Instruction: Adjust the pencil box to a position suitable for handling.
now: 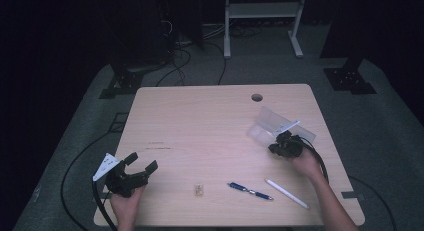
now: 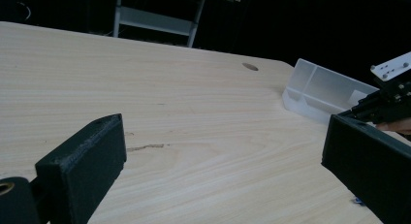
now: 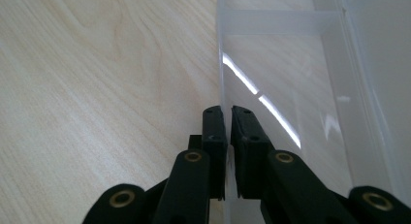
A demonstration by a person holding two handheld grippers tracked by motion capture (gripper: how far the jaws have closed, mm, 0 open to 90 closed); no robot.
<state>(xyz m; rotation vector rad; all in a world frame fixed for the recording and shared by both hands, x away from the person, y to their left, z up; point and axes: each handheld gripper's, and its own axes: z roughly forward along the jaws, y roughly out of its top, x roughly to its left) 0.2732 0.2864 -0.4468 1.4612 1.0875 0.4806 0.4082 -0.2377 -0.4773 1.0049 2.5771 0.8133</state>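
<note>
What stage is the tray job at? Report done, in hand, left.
Done: the right gripper has shut on the side wall of the clear divided tray.
In hand: that grip, at the table's right side.
Left: the tray's compartments look empty; the blue pen, white pen and small piece lie loose. The left gripper waits open.
</note>
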